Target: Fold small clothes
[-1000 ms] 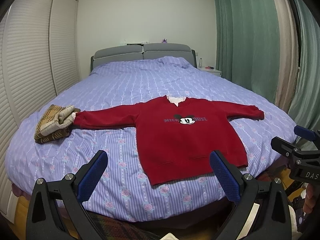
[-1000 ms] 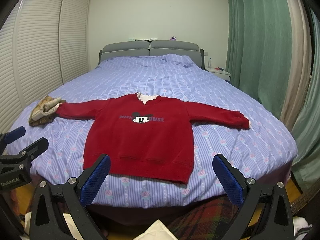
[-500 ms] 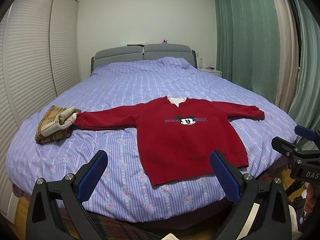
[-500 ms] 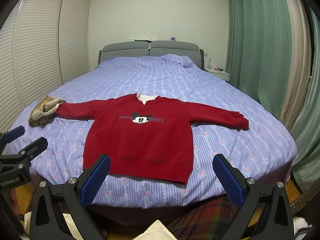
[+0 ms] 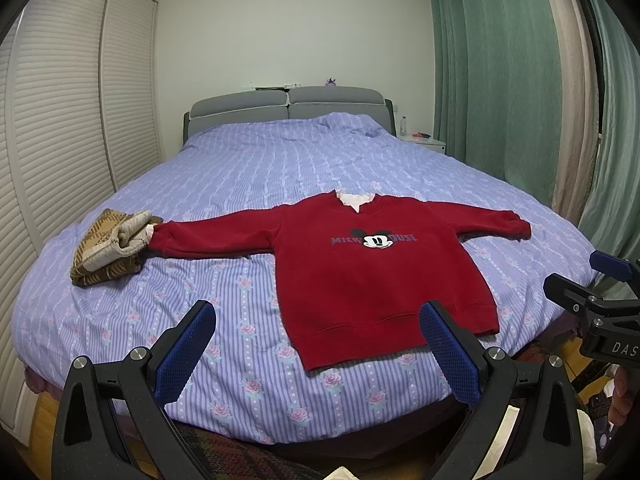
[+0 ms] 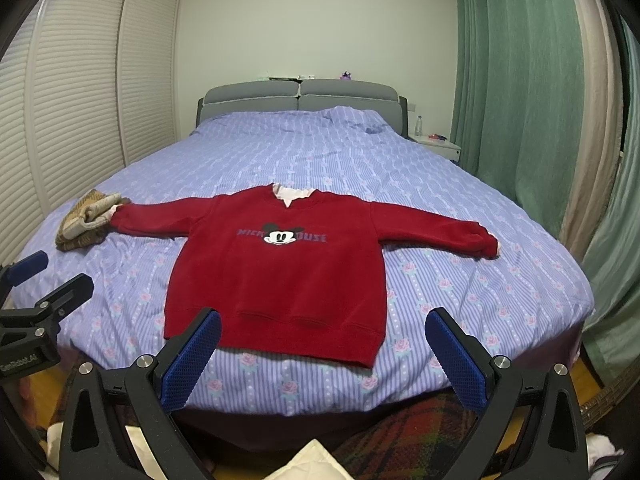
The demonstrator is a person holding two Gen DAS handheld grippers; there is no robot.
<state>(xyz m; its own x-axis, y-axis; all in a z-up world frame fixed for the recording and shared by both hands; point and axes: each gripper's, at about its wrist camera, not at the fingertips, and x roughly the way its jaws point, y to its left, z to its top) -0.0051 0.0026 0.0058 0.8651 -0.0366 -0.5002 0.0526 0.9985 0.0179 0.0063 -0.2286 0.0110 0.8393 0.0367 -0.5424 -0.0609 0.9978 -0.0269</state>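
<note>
A small red sweatshirt (image 5: 360, 264) (image 6: 280, 272) with a cartoon mouse print lies flat, face up, on the bed, both sleeves spread out sideways and its hem toward me. My left gripper (image 5: 316, 344) hovers open before the bed's foot edge, near the hem's left corner. My right gripper (image 6: 324, 348) is open too, low in front of the hem. Neither touches the cloth. Each gripper shows at the edge of the other's view.
A folded brown-and-cream garment (image 5: 108, 248) (image 6: 86, 220) rests by the left cuff. The purple striped bedspread (image 5: 280, 168) stretches back to a grey headboard (image 5: 288, 106). Louvred closet doors (image 5: 60, 128) stand left, green curtains (image 5: 492, 80) and a nightstand (image 5: 424, 144) right. A plaid rug (image 6: 400, 428) lies below.
Both views have shifted only slightly, as the grippers drift a little toward the bed. The sweatshirt has not moved and both grippers stay open.
</note>
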